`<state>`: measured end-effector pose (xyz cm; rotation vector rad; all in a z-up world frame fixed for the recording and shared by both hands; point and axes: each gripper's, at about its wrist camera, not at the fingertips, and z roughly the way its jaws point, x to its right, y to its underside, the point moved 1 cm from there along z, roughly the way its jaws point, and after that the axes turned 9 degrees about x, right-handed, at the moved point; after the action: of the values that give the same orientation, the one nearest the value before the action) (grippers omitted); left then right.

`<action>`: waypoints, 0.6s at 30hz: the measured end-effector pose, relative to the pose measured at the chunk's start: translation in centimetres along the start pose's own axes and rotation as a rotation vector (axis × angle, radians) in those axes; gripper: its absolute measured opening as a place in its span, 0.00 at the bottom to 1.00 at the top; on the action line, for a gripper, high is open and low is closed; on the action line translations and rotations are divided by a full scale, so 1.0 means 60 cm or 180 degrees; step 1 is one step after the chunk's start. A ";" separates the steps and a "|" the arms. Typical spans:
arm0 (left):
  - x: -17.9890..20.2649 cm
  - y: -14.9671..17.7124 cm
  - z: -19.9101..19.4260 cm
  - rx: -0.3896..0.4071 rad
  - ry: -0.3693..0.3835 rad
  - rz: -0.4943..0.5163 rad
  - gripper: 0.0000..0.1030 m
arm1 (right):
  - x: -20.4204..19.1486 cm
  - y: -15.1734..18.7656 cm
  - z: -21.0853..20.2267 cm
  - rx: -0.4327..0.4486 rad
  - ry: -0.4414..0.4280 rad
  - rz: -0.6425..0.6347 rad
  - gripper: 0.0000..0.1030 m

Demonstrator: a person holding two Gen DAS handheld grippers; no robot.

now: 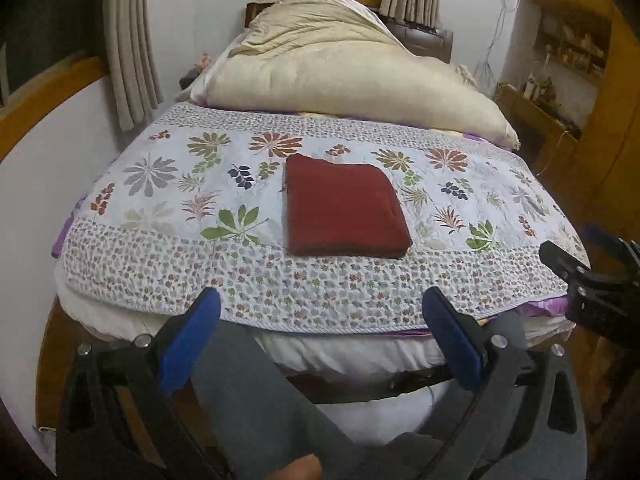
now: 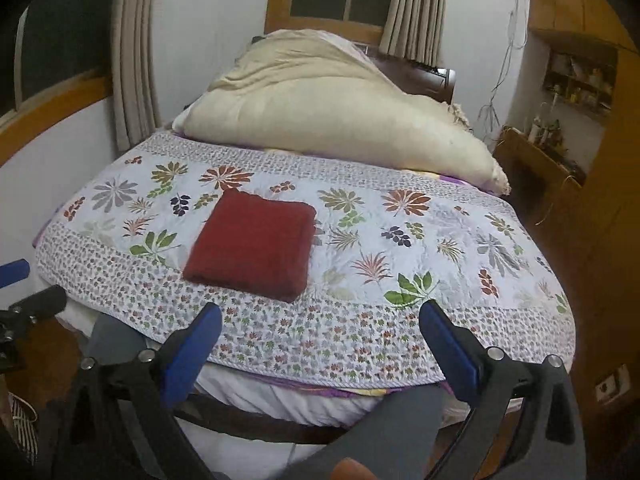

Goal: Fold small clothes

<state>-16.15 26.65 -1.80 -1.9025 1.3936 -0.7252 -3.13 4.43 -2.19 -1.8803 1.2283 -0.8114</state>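
A folded dark red cloth [image 1: 344, 210], squared into a thick rectangle, lies flat on a white quilted bedspread printed with leaves and flowers [image 1: 168, 200], a little above the centre of the left wrist view and left of centre in the right wrist view [image 2: 252, 244]. At the far left of both views, cream pleated curtains [image 1: 130, 44] hang beside a dark, wood-framed window. In the lower part of the left wrist view, the left tool [image 1: 320, 340], a black two-finger clamp with blue pads [image 1: 188, 344], stands with its fingers spread wide apart, holding nothing and poised over the near edge of the bed, well short of the cloth. Grey trouser legs [image 1: 256, 392] show between and below its fingers. Behind the cloth, toward the top centre, a large crumpled cream duvet [image 1: 340, 76] is heaped at the head of the bed below a second wood-framed window. At the right edge of the left wrist view, part of the right tool [image 1: 588, 280] juts in; in its own view [image 2: 320, 344] its blue-padded fingers likewise stand wide apart and empty above the bedspread's small-flowered border. At the far right, wooden shelves holding small objects [image 2: 576, 76] line the wall.
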 end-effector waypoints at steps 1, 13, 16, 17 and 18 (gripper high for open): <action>0.003 0.004 0.000 -0.0018 -0.0032 0.0020 0.97 | -0.004 0.005 -0.004 -0.0001 -0.0002 0.0006 0.96; 0.000 0.027 -0.013 -0.0056 0.0067 -0.0051 0.97 | -0.043 0.032 -0.012 -0.0142 -0.0084 -0.0030 0.96; 0.001 0.028 -0.012 -0.0052 0.0072 -0.0047 0.97 | -0.045 0.034 -0.008 -0.0166 -0.0071 -0.0026 0.96; 0.001 0.028 -0.011 -0.0053 0.0065 -0.0035 0.97 | -0.045 0.035 -0.007 -0.0169 -0.0055 -0.0032 0.96; 0.002 0.028 -0.010 -0.0059 0.0051 -0.0017 0.97 | -0.045 0.035 -0.005 -0.0174 -0.0055 -0.0029 0.96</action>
<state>-17.53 26.06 -2.72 -1.9194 1.4101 -0.7339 -5.32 6.32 -4.12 -1.9340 1.2436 -0.7721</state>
